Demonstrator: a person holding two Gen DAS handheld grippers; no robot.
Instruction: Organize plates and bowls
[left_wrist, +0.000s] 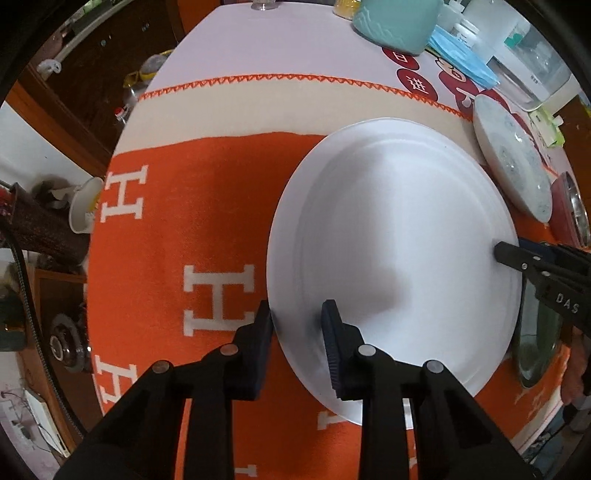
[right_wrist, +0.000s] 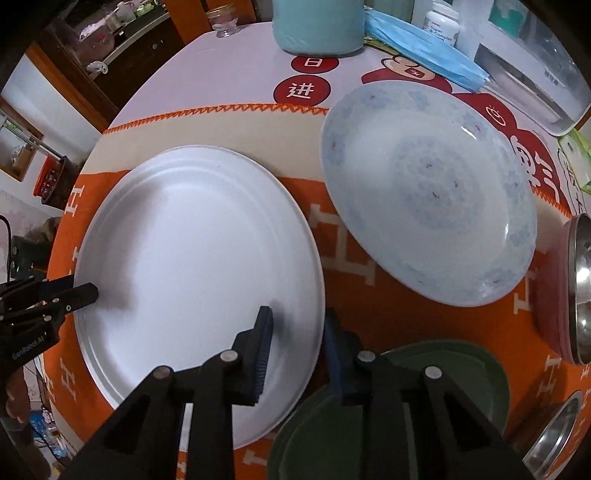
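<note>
Both grippers straddle opposite edges of the large white plate, which lies flat on the orange blanket and fills the centre right of the left wrist view and the centre left of the right wrist view. The left gripper has one finger outside the rim and one over the plate's face; the right gripper stands the same way on the far side. The jaws are narrowed round the rim, but whether the pads press it I cannot tell.

To lift well, both should pinch firmly on the rim and rise together, level, since glazed ware looks slick and likely slips from ribbed pads.

The white plate is smooth, round, with a shallow stepped rim. The patterned plate, upper right, is deeper and faintly blue-flowered. A green dish sits lower right. The blanket looks soft and woven.
</note>
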